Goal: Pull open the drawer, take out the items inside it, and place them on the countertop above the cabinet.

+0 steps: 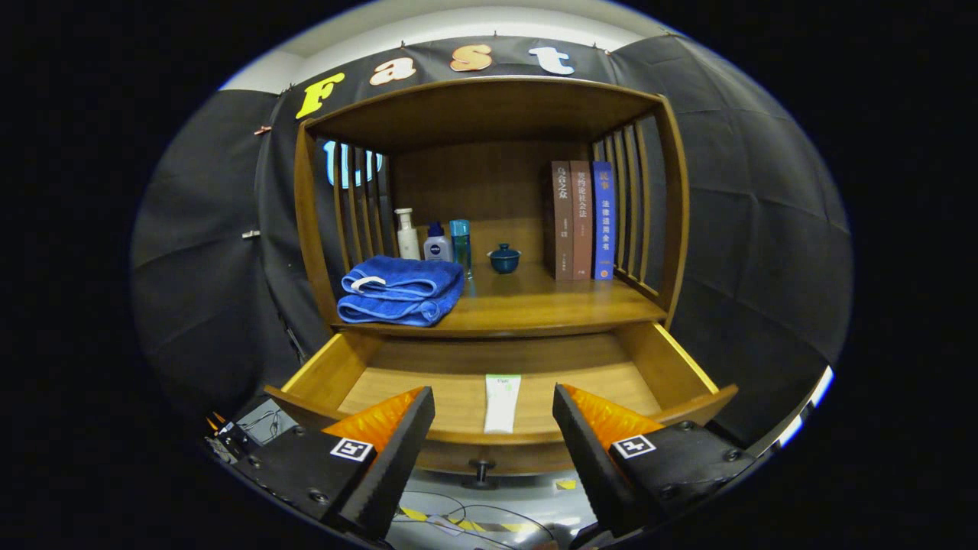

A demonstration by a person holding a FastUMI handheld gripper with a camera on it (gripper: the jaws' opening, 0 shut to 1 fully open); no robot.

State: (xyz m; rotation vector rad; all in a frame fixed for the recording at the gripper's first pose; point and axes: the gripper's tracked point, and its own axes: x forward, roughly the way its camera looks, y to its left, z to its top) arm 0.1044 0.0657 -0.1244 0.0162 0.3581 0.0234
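Drawer of honey-brown wood [328, 374], pulled out toward the camera beneath the countertop [535, 309] of an open-fronted wooden cabinet [489, 107]; its small dark knob [481, 467] sits at 6 o'clock on the front panel. Gripper [493, 424] poised before the drawer front, jaws wide apart and clamped on nothing, one finger to each side of the drawer's centre. White squeeze tube with a green-printed top [502, 403], lying flat and lengthwise on the drawer floor, between the two fingers and just beyond their tips, untouched by either.

On the countertop, left to right: folded blue towel [401, 290] at 9 o'clock, near the front edge; behind it a white pump bottle [406, 235], a small white bottle with a blue cap [437, 244] and a tall translucent teal bottle [461, 243], close together; a dark teal lidded cup [504, 258] at the centre, toward the back; three upright books [581, 220], two brown and one blue, at 3 o'clock against the slatted side
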